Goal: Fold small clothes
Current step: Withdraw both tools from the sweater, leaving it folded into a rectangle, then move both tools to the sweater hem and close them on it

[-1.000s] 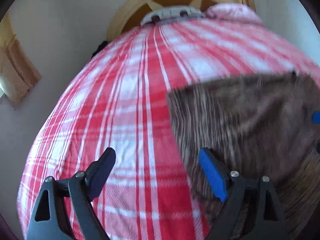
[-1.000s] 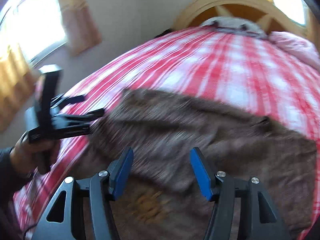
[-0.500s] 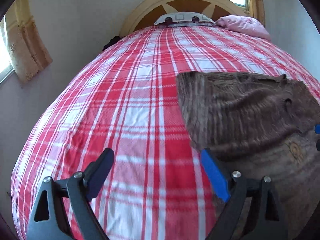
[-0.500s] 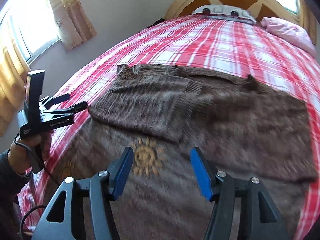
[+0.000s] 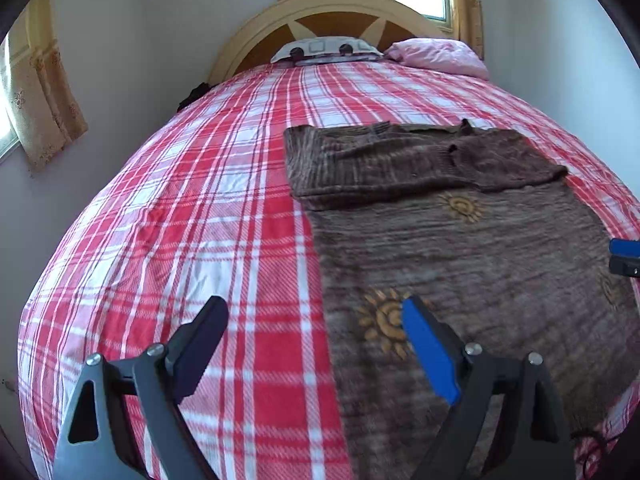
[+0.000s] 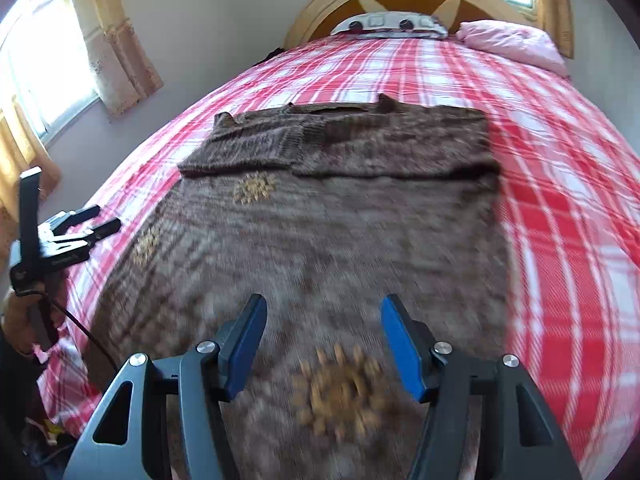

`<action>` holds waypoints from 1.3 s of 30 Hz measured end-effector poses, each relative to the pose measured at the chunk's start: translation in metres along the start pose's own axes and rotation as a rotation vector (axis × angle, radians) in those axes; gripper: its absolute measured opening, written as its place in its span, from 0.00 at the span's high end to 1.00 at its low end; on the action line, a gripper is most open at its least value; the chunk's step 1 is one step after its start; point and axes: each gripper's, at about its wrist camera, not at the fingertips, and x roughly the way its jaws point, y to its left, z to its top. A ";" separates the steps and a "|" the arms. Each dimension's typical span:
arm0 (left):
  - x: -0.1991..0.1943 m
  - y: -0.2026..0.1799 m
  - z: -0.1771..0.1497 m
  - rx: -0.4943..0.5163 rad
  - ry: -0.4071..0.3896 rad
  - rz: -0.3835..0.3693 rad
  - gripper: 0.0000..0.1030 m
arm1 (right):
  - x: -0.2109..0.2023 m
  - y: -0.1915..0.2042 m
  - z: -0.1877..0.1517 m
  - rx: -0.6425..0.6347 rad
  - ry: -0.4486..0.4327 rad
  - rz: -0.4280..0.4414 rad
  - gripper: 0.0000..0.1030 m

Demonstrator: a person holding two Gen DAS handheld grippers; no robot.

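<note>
A brown knit sweater (image 5: 460,248) with tan sun motifs lies flat on the red and white plaid bed, both sleeves folded across its chest near the collar. It also shows in the right wrist view (image 6: 340,220). My left gripper (image 5: 316,340) is open and empty, hovering over the sweater's left edge near the hem. My right gripper (image 6: 322,340) is open and empty above the sweater's lower part. The left gripper also shows at the left of the right wrist view (image 6: 92,220), held by a hand beside the sweater.
The plaid bedspread (image 5: 180,220) covers the whole bed. A pink pillow (image 5: 436,54) and a white pillow (image 5: 326,48) lie by the wooden headboard (image 5: 332,12). Curtained windows (image 6: 48,72) stand on the left wall.
Both grippers have pulled back toward the foot of the bed, away from the folded sleeves, so more of the sweater's body and hem shows. Both stayed open.
</note>
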 end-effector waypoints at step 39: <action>-0.074 -0.021 -0.102 -0.153 0.002 -0.200 0.33 | -0.072 -0.028 -0.139 0.219 -0.011 0.042 0.41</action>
